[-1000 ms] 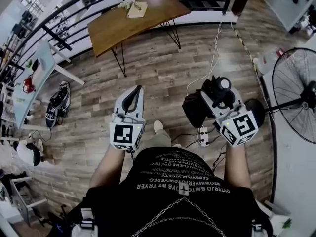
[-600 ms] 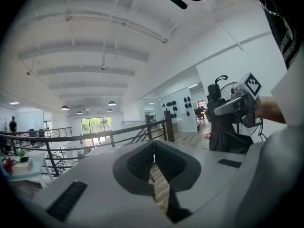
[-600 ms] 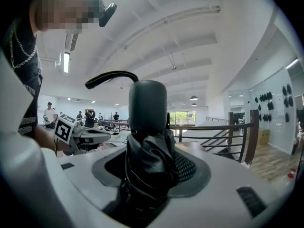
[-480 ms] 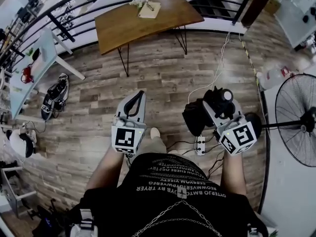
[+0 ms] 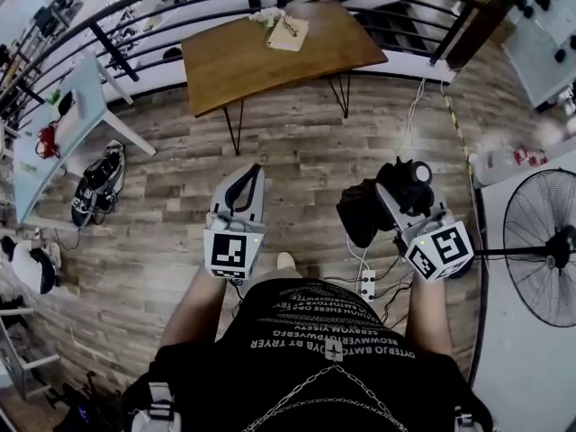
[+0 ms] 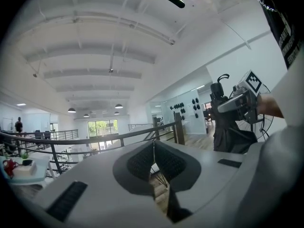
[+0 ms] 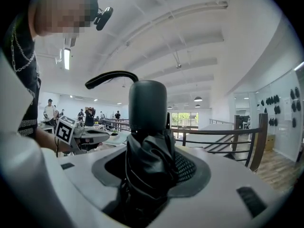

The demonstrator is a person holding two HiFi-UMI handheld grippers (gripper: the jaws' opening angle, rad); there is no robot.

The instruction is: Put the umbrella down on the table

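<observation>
A folded black umbrella (image 5: pixel 361 211) with a round grey handle (image 5: pixel 414 175) stands between the jaws of my right gripper (image 5: pixel 400 183), which is shut on it. In the right gripper view the umbrella (image 7: pixel 148 161) rises upright and hides the gap between the jaws. My left gripper (image 5: pixel 256 171) is held beside it, jaws shut and empty; its pads (image 6: pixel 164 161) meet in a thin line. Ahead across the floor stands the brown wooden table (image 5: pixel 261 66), well apart from both grippers. The left gripper view shows the umbrella (image 6: pixel 229 133) at the right.
A notebook (image 5: pixel 290 32) and a pale bundle (image 5: pixel 266 15) lie at the table's far edge. Black railing (image 5: pixel 171 21) runs behind it. A standing fan (image 5: pixel 540 246) is at the right, with a power strip (image 5: pixel 366 284) and cables on the floor. A white table (image 5: pixel 63 138) and shoes (image 5: pixel 95 187) are at the left.
The wooden table has drawn nearer and shifted toward the middle of the head view as both grippers travelled forward together. The grip on the umbrella is unchanged.
</observation>
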